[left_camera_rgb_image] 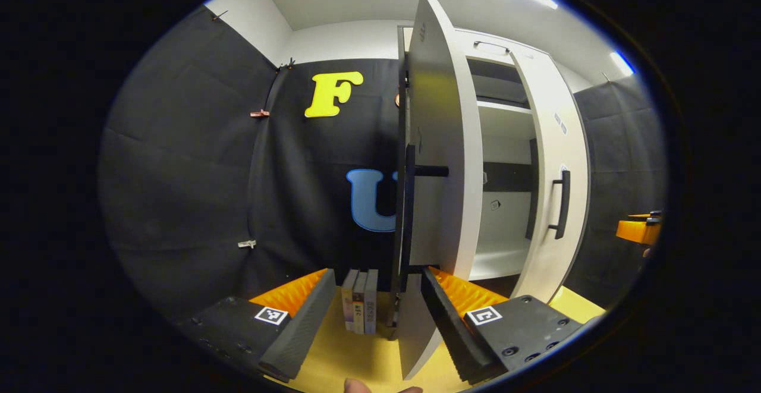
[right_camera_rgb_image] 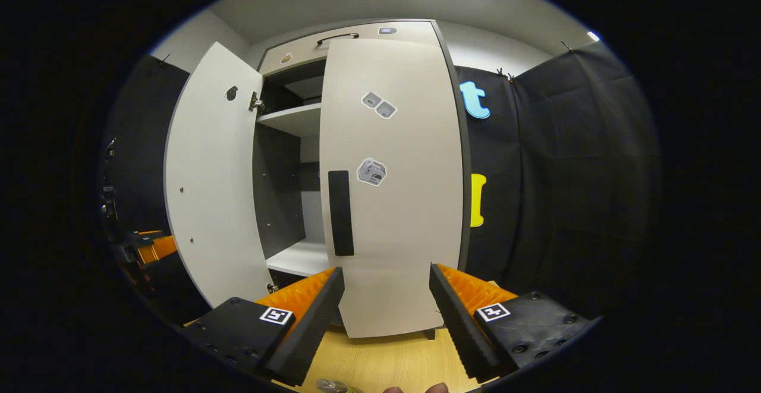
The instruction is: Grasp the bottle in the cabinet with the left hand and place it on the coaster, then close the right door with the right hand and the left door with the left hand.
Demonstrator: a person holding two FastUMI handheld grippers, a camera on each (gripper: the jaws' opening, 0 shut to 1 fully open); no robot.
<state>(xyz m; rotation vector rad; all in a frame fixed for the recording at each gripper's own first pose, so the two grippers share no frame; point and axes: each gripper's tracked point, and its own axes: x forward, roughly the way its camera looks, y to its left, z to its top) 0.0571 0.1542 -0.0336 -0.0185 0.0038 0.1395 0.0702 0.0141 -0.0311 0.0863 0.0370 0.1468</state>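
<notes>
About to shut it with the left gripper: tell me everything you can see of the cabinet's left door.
The left door is a tall, flat, light grey panel, smooth like laminate, standing wide open. In the left gripper view it is almost edge-on, its dark bar handle sticking out sideways, its bottom edge between the left gripper fingers, apparently untouched. In the right gripper view its plain inner face shows, hinged at the top.
</notes>
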